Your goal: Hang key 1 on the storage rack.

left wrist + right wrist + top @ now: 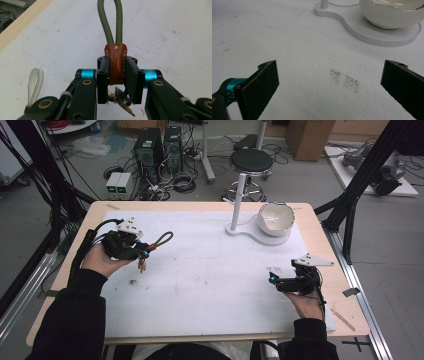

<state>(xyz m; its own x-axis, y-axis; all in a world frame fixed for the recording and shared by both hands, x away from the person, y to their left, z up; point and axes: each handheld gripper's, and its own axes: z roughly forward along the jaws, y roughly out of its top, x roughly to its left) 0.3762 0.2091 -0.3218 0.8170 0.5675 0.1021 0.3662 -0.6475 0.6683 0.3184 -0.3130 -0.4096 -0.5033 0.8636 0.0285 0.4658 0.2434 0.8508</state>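
A key strap with a green cord loop (162,239) and a brown leather tab (115,62) hangs above the left of the white mat. My left gripper (141,251) is shut on the leather tab, and small metal keys (121,100) dangle under the jaws. The cord loop (110,22) sticks out past the jaws toward the mat's middle. My right gripper (274,281) rests low over the mat's right side, open, with nothing between its pads (263,86). A white bowl (275,218) sits on a white stand base (245,231) with an upright post (240,202) at the back right.
The white mat (210,275) covers most of the wooden table (320,227). A dark smudge (344,79) marks the mat between the right jaws. A black stool (251,161) and computer cases (149,147) stand on the floor beyond the table's far edge.
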